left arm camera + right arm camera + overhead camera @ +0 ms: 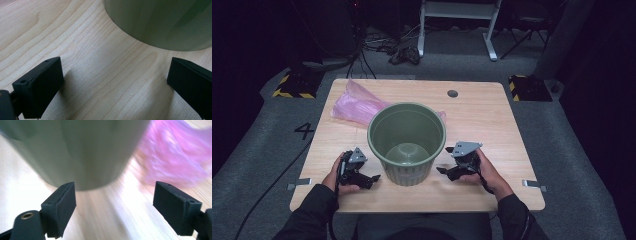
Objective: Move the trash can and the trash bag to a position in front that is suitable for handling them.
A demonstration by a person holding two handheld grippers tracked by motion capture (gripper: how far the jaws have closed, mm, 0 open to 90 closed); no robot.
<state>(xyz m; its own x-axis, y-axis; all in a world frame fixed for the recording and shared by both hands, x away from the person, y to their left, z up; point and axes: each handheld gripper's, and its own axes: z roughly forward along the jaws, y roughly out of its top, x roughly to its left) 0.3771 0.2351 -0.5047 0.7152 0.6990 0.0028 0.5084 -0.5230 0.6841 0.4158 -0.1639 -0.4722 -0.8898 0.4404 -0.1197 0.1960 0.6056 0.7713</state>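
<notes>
Approach step: green bin (407, 142) upright mid-tabletop (492, 125), pink bag (357, 102) at its 10 o'clock. Left tongs (371, 179) at 8, right tongs (443, 170) at 4, both wide open, empty. Next, probably: fetch bag.

Green plastic bin (406, 142): I see it upright at the middle of the table, round, ribbed near the base, open-topped, inside bare. Pink plastic bag (359, 103): crumpled flat on the tabletop behind the bin to its left, touching its far side.
</notes>
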